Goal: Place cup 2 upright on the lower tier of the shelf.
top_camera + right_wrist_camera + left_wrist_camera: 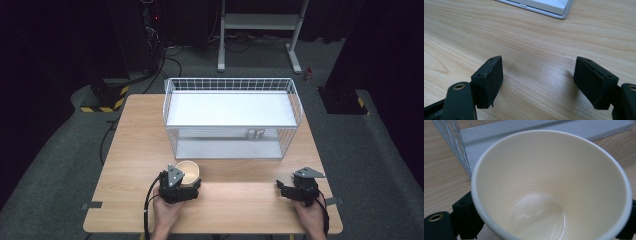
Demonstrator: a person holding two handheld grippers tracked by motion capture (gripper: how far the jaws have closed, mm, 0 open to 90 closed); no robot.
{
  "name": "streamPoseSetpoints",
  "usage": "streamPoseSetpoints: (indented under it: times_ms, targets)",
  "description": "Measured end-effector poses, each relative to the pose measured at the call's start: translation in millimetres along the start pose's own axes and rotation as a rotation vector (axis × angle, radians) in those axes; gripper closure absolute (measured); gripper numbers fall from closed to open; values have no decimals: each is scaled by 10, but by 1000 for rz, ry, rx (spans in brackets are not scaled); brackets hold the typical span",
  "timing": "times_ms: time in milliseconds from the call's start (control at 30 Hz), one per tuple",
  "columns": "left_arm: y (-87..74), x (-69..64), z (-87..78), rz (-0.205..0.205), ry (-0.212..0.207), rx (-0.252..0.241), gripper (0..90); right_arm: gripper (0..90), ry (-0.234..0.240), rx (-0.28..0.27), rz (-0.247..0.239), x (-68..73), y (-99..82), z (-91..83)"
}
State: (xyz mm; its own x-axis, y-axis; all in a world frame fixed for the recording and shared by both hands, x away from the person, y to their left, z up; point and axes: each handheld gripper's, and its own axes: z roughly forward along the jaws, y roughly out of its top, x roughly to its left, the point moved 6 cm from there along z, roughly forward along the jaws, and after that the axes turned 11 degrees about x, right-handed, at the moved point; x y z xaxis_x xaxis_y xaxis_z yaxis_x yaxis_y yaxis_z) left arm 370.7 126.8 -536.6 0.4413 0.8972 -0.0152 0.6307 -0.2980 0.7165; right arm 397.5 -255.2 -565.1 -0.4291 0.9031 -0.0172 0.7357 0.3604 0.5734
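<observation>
We hold a cream paper cup [551, 185] between the jaws of our left gripper [181, 186], pinched at its sides near the front edge of the wooden table [240, 205], just before the white wire rack [232, 117]. Our right gripper [537, 82] rests with jaws spread, nothing between them. We see no readable writing.

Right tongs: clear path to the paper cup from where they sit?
Probably yes. The right tongs rest open on bare table with nothing between them and the paper cup. But the left tongs already straddle the cup, so the two could collide.
</observation>
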Motion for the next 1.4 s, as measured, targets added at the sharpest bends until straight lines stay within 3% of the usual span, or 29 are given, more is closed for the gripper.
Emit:
streamPoseSetpoints:
  times_ms: [400, 900, 1033, 1400]
  targets:
    - [62, -13, -62, 6, -13, -25, 87, 237, 1, -2, -4, -2, 5, 3]
    - [325, -108, -41, 57, -35, -14, 88, 237, 2, -2, -3, 0, 5, 4]
    - [408, -124, -7, 40, -63, -8, 88, 237, 2, -2, -3, -1, 5, 4]
    - [602, -113, 38, 28, -80, -14, 88, 237, 2, -2, -3, 0, 5, 4]
